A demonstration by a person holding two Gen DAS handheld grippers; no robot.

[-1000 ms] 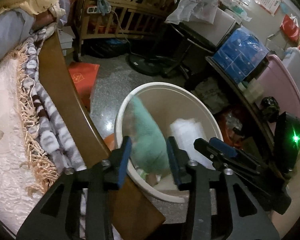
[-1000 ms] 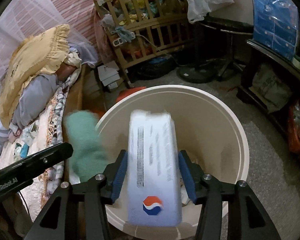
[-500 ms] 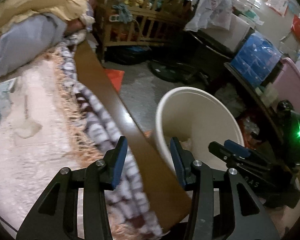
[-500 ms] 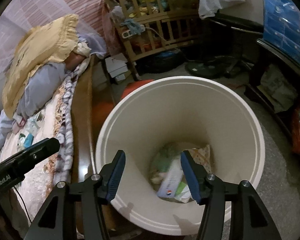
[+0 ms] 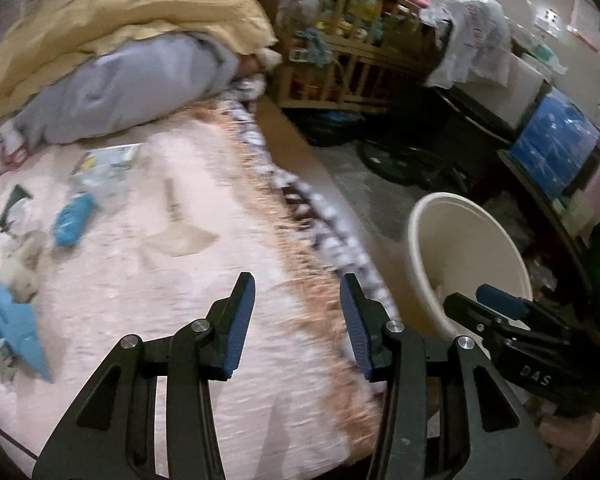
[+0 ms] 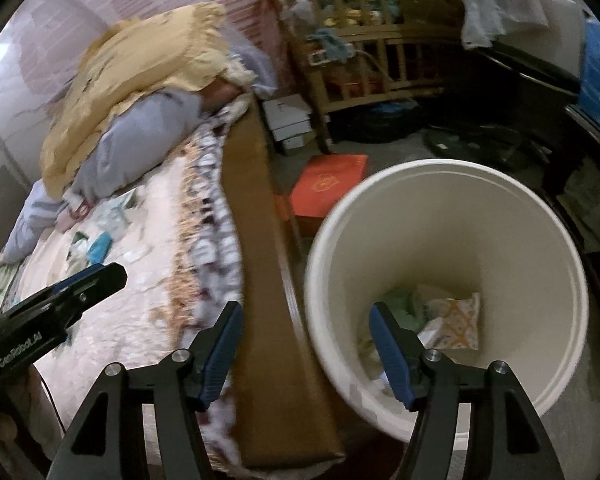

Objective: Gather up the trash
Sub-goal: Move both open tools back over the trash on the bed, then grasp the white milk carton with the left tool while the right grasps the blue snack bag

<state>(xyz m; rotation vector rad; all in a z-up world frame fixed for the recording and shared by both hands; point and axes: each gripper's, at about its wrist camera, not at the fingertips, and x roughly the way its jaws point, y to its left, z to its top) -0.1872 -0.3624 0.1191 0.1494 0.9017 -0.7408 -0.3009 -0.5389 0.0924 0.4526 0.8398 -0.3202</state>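
Note:
A cream bin stands on the floor beside the bed, with a patterned packet and other dropped trash at its bottom. My right gripper hangs over the bed's wooden edge and the bin's left rim, its jaws opening with nothing between them. Over the pink bedcover my left gripper is open and empty. Wrappers lie on the cover at the left: a blue packet, a clear wrapper and a blue wrapper. The bin shows at the right of the left wrist view, behind the right gripper.
A yellow pillow and grey bedding lie at the head of the bed. A wooden bed rail runs between bed and bin. An orange box, a wooden crib and dark shelving crowd the floor beyond.
Both grippers let their items fall into the bin: the green cloth from the left, the white packet from the right. Both then swung left, the left one out over the bed.

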